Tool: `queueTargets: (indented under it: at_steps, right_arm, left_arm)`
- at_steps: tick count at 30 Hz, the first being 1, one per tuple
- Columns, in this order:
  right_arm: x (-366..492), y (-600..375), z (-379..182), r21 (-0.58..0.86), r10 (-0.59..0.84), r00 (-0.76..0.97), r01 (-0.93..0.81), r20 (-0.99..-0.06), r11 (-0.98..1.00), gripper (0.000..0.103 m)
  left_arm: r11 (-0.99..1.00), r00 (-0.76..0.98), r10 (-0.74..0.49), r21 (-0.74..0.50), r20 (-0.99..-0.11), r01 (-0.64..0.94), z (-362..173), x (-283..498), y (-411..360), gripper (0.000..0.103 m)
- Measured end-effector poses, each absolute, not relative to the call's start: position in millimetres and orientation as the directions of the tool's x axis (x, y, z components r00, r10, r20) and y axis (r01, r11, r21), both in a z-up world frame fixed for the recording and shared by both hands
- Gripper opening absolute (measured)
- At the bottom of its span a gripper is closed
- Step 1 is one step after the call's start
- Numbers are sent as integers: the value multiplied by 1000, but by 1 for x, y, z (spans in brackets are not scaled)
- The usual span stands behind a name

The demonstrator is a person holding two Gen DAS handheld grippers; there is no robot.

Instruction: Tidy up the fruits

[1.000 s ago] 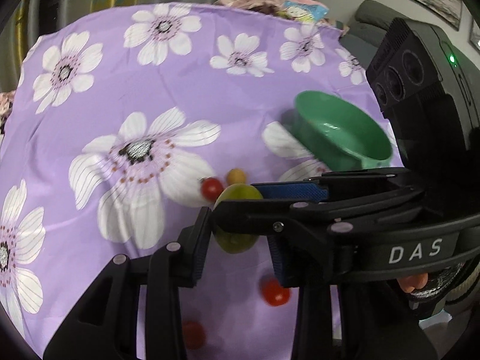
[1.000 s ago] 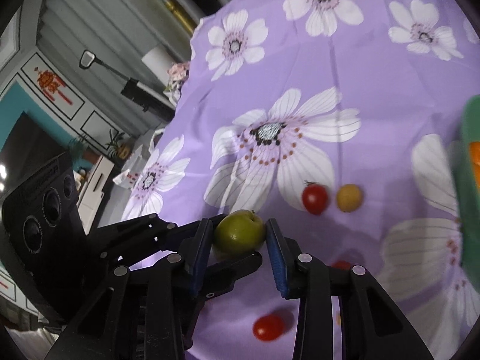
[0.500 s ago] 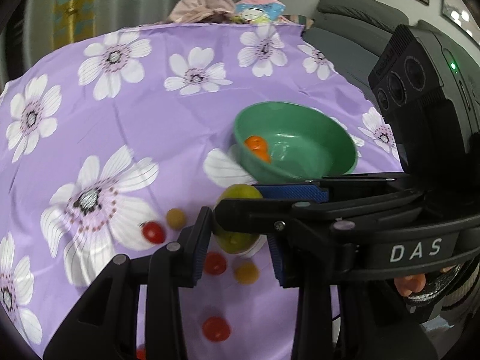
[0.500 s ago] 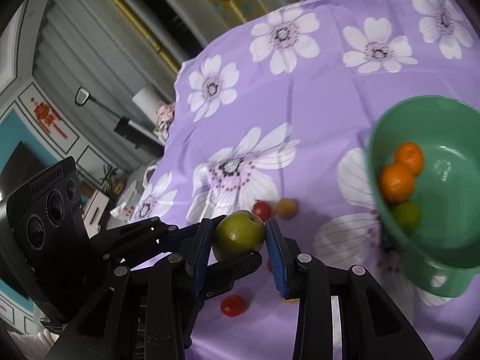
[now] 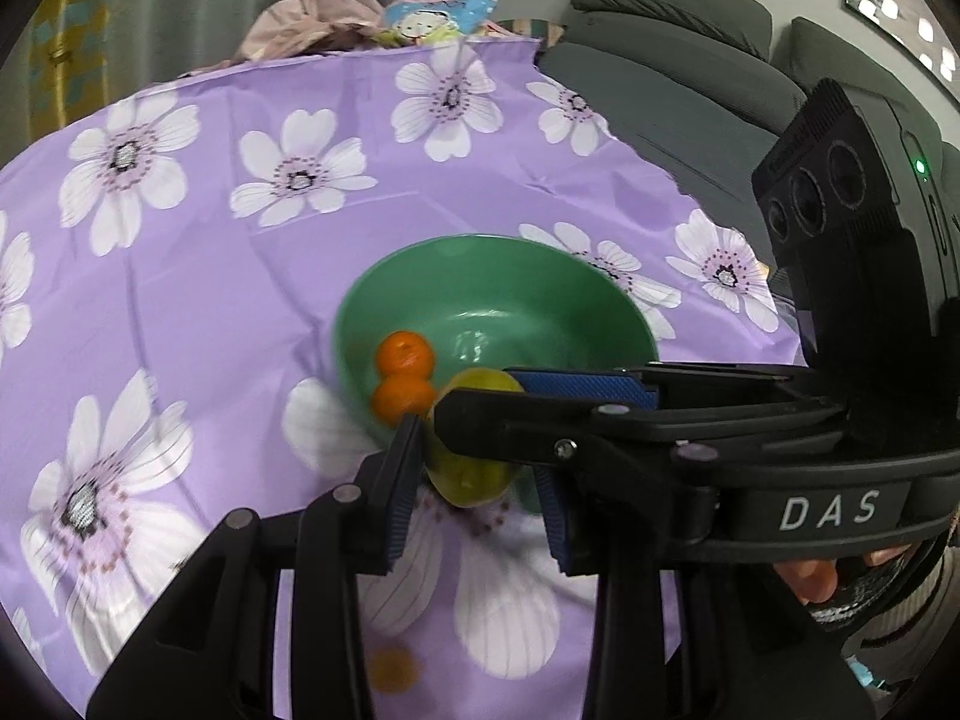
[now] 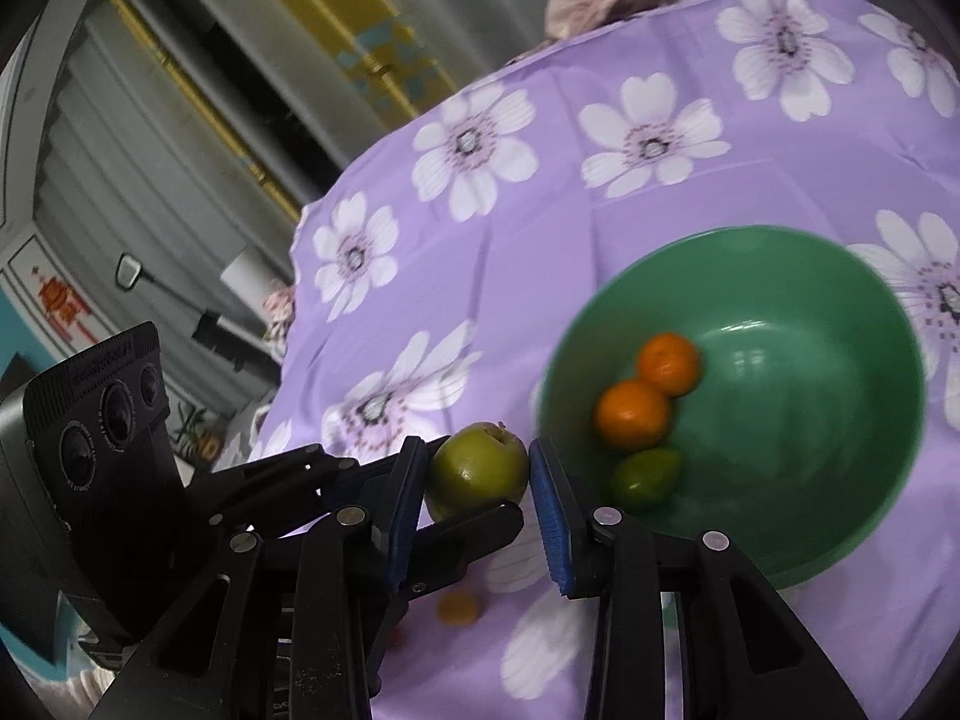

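Observation:
A green apple [image 6: 477, 468] is clamped between the blue pads of both grippers at once. My right gripper [image 6: 477, 495] is shut on it; the left gripper's fingers cross under it. In the left wrist view the apple [image 5: 465, 474] sits in my left gripper [image 5: 474, 480], partly hidden by the right gripper's finger [image 5: 540, 420]. The apple hangs above the cloth at the near left rim of the green bowl [image 6: 840, 480], also in the left wrist view [image 5: 540, 282]. The bowl holds two oranges [image 6: 633, 414] and a green lime [image 6: 648, 474].
The table wears a purple cloth with white flowers [image 5: 240, 300]. A small orange fruit [image 6: 457, 607] lies on the cloth below the grippers, also in the left wrist view [image 5: 393, 669]. A grey sofa [image 5: 690, 60] stands beyond the table's right edge. Clothes [image 5: 312, 18] lie at the far edge.
Both grippers have carried the apple away from the loose small fruits toward the green bowl. The bowl now looms large just ahead. The grip on the apple is unchanged.

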State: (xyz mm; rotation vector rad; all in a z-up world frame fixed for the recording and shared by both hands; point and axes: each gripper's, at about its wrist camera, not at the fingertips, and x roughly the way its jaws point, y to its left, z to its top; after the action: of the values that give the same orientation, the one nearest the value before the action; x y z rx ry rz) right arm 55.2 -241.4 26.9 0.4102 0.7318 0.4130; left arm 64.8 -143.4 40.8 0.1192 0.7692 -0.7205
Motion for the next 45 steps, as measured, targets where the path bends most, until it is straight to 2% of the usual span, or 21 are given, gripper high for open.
queueTargets:
  at_steps: [16,19,22,25,30,32,39,45]
  right_arm:
    - [72,-284,8,490,427,672,-109,-605,865,37]
    - [69,-292,9,494,414,687,-91,-598,865,37]
    - [63,-301,12,497,401,701,-75,-590,864,37]
    - [55,-306,15,494,387,711,-63,-587,867,37]
    - [44,-306,18,496,393,716,-75,-577,865,38]
    - [41,-301,19,490,397,716,-89,-574,867,41]
    - [30,-275,22,441,424,690,-168,-586,882,42]
    - [21,-241,19,366,456,647,-280,-612,888,42]
  left_arm:
    - [750,446,-531,-154,-720,643,21,87,-182,36]
    - [758,458,-532,-158,-713,633,25,87,-175,42]
    - [778,484,-522,-160,-702,608,30,86,-160,45]
    - [806,512,-508,-171,-693,567,36,82,-138,57]
    - [868,569,-449,-187,-689,460,41,70,-92,60]
    - [893,588,-418,-195,-693,405,39,64,-71,62]
    - [937,594,-340,-212,-729,276,23,39,-20,62]
    - [943,573,-329,-226,-750,245,9,13,2,62]
